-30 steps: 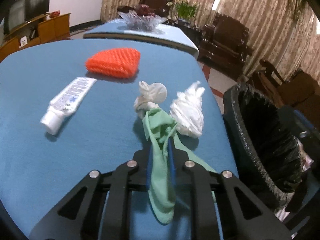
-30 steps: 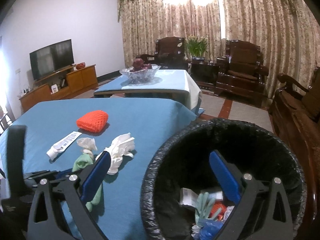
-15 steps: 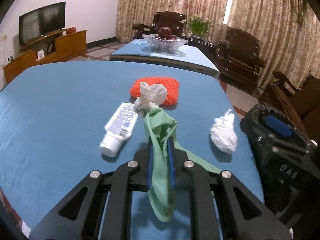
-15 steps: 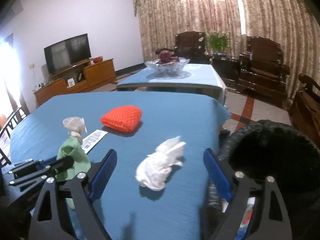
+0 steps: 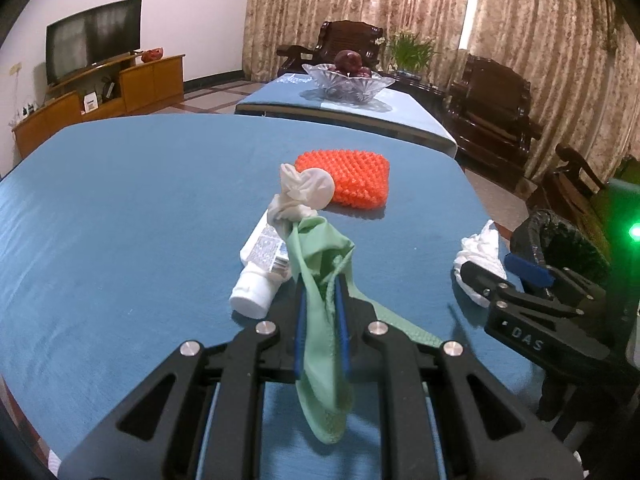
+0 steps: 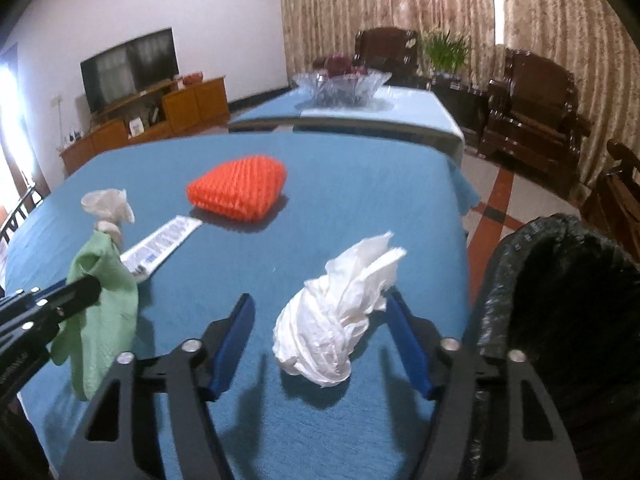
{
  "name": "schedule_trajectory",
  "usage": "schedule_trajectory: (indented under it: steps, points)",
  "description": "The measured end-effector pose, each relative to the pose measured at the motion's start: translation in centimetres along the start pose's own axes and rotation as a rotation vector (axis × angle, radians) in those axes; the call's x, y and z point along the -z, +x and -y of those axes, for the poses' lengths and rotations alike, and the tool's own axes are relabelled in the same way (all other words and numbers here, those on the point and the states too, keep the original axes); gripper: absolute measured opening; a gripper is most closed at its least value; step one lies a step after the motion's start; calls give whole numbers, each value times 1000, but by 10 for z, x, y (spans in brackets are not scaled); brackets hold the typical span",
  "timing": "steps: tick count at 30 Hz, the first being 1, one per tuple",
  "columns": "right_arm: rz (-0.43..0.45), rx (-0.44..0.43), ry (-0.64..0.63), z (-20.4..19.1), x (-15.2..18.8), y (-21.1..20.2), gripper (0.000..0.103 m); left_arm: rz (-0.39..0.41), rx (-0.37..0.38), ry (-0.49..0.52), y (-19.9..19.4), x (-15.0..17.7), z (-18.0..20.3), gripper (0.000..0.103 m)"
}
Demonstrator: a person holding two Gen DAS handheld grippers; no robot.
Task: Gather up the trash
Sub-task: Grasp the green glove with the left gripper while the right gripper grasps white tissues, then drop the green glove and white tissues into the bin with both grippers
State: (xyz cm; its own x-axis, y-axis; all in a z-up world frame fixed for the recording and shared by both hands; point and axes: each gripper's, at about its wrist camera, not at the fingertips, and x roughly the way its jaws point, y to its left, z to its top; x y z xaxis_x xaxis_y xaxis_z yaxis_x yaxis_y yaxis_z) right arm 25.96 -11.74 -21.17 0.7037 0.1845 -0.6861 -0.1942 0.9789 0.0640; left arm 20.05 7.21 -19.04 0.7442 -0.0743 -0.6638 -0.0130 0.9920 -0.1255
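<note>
Green cloth (image 5: 320, 280) pinched by left hand-held gripper (image 5: 320, 304); right hand-held gripper (image 6: 320, 320) seemingly spread around tissue (image 6: 340, 316).

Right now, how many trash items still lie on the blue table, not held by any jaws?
3: the tube at left, the orange sponge behind it, and the white tissue near the bin, between the open right jaws. More may be hidden.

Patterned curtains (image 5: 320, 12) back dark wooden armchairs (image 6: 532, 100); a television (image 5: 92, 54) tops the low cabinet (image 5: 120, 92).

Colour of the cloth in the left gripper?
Pale green cloth, pinched in the left gripper. Best seen in the left wrist view.
</note>
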Motion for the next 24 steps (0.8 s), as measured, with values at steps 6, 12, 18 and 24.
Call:
schedule_trajectory:
  steps: [6,12,18,24]
  points:
    - [-18,-25,16,3,0,3,34,-2,1,-4,1,0,1,12]
    - [4,-48,-3,3,-4,-7,20,11,4,4,-5,-5,6,12]
    - [74,-78,5,1,-17,-35,20,35,7,21,-20,-14,12,12]
    - [134,-84,17,9,-29,-66,20,66,15,32,-36,-25,22,12]
